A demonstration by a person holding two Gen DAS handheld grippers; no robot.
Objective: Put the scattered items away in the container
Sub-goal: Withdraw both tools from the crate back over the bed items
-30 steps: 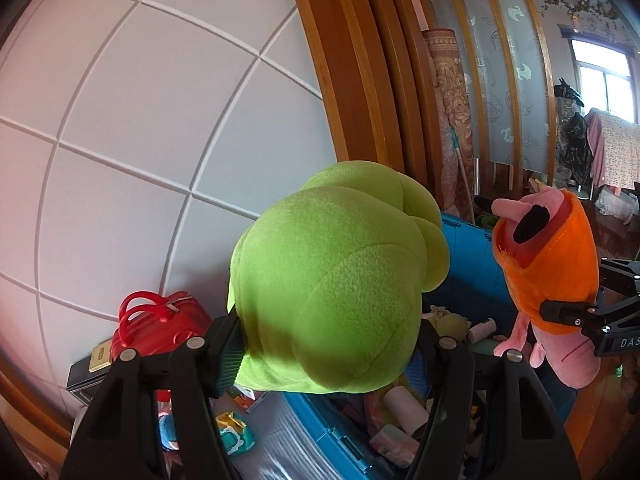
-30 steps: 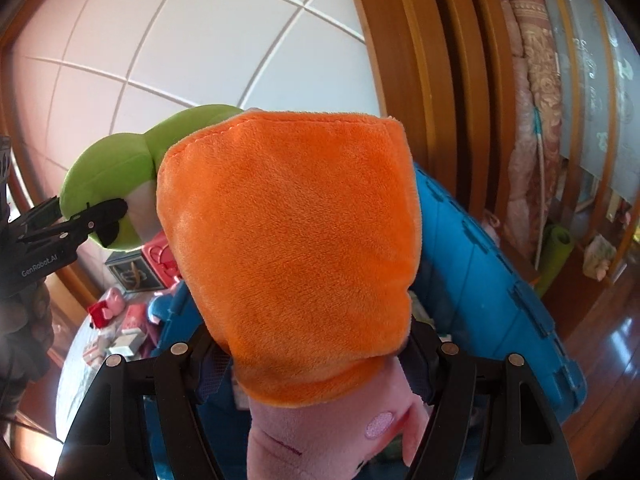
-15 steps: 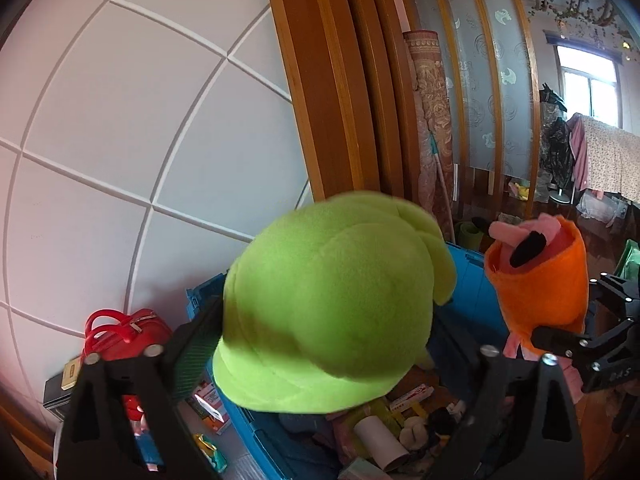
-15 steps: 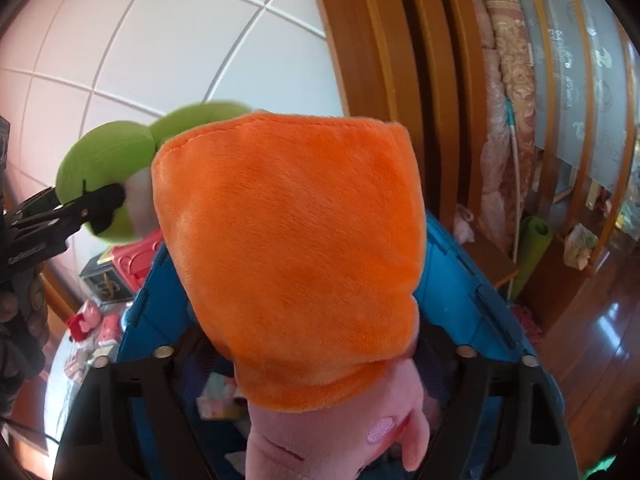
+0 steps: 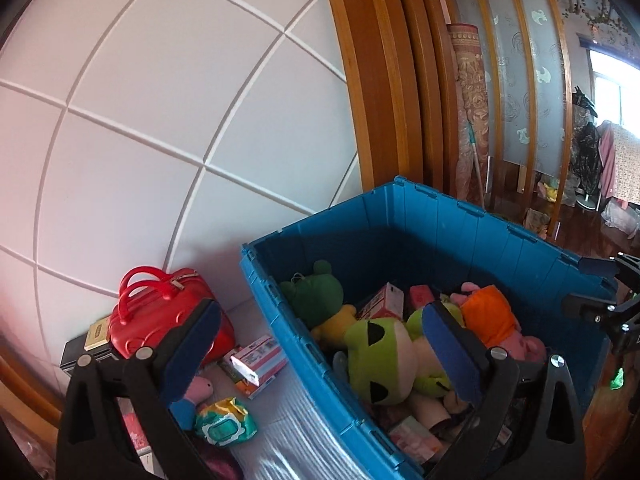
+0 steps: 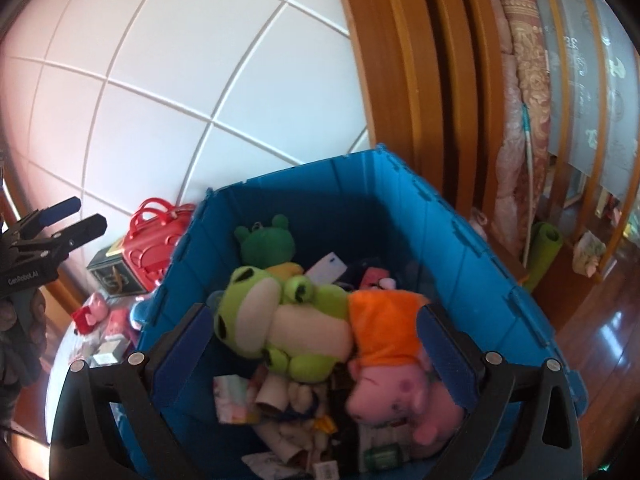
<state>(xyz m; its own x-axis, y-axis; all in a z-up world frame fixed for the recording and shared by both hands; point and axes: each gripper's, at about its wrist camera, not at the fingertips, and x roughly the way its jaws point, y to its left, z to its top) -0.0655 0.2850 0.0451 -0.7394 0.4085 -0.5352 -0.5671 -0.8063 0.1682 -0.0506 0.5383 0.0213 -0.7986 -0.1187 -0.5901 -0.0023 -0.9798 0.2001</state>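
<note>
The light-green frog plush [image 5: 380,364] and the pink pig plush in an orange dress [image 5: 486,314] lie side by side on the heap inside the blue crate [image 5: 320,216]. My left gripper [image 5: 322,310] hangs open over the crate's left wall with nothing between its fingers. In the right wrist view the frog [image 6: 256,312] and pig [image 6: 392,360] lie below my open right gripper [image 6: 312,312], touching neither pad. A dark-green frog plush [image 6: 266,244] sits further back. The right gripper [image 5: 584,284] shows at the left view's right edge, the left gripper [image 6: 88,212] at the other's left edge.
Outside the crate on the left lie a red toy suitcase [image 5: 160,312], a black box [image 5: 80,352], small cartons [image 5: 256,360], a wipes packet [image 5: 224,420] and a small pink toy [image 5: 200,388]. A white panelled wall and wooden door frame [image 5: 380,80] stand behind.
Both grippers have opened wide. The green frog has dropped out of the left one and the pig out of the right one, and both now lie in the crate.
</note>
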